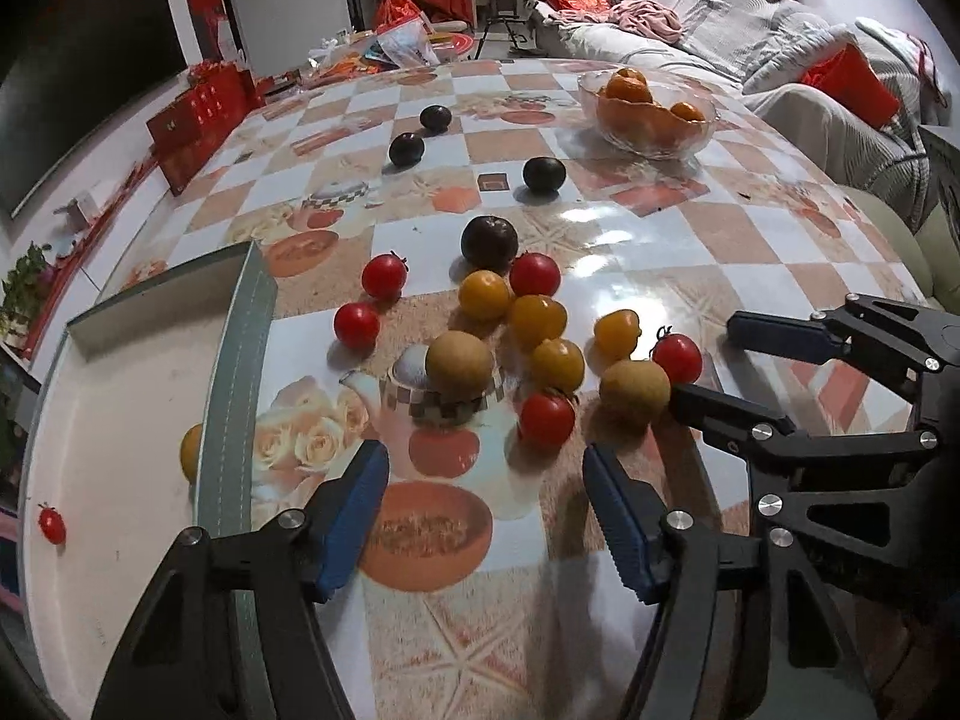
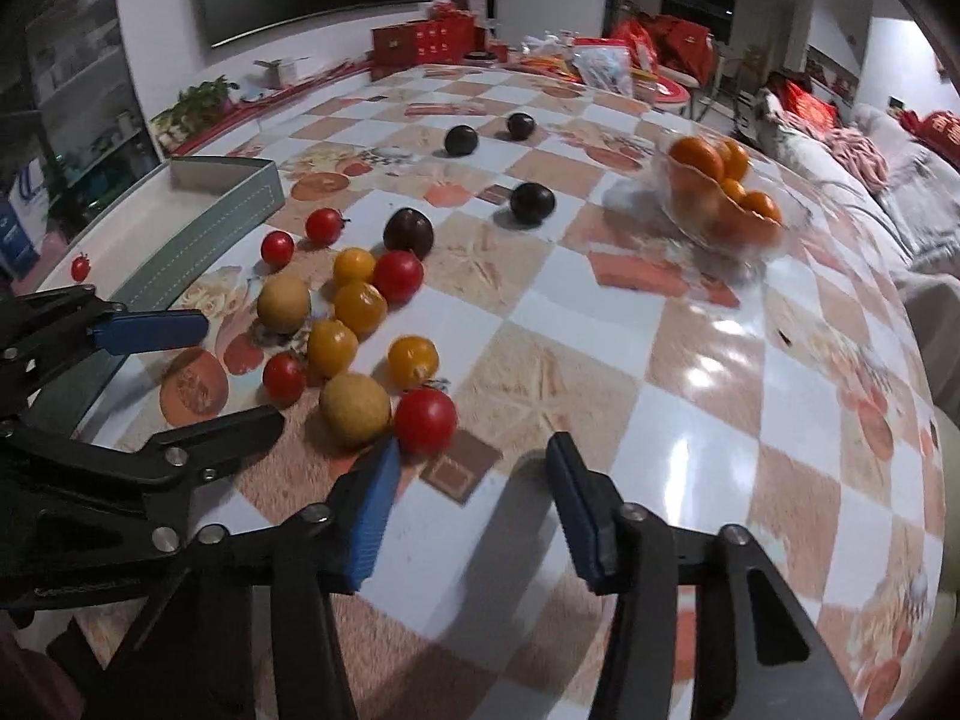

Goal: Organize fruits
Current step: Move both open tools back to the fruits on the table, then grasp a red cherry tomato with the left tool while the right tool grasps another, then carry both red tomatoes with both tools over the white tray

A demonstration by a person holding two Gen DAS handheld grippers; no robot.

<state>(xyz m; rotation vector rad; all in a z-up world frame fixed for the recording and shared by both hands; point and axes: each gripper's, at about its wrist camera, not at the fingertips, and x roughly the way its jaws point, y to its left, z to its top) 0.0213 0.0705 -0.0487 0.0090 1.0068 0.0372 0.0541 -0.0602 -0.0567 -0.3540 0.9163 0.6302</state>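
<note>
Blue pads frame my view on both sides: my left gripper (image 1: 486,516) stands with its fingers apart over the patterned tablecloth (image 1: 690,276), nothing between them, and my right gripper (image 2: 474,510) is likewise spread wide and empty, low over the cloth. In the left wrist view the right gripper (image 1: 702,360) reaches in from 3 o'clock, its lower finger tip just beside a tan round fruit (image 1: 634,391).

Just past my left fingers, at 12 o'clock, lies the loose cluster — a red tomato (image 1: 546,419) nearest, a second tan fruit (image 1: 459,365) at 11 o'clock, then four yellow tomatoes (image 1: 537,321) bunched together, some touching. Another red tomato (image 1: 677,358) sits right beside the tan fruit near my right finger; from the right wrist it (image 2: 425,420) lies just off my left pad's tip. Three more red tomatoes (image 1: 384,276) ring the far side of the cluster, and a dark plum (image 1: 489,242) rests against that far edge.

At 9 o'clock the grey-green tray (image 1: 237,384) holds one small red tomato (image 1: 52,525) and a yellow fruit (image 1: 191,451) half hidden by its wall.

Farther out, three more dark plums (image 1: 544,175) lie well apart, and at 1 o'clock a glass bowl (image 1: 648,141) holds oranges (image 1: 629,90) — beyond it, a sofa (image 1: 720,30) with red cushions
</note>
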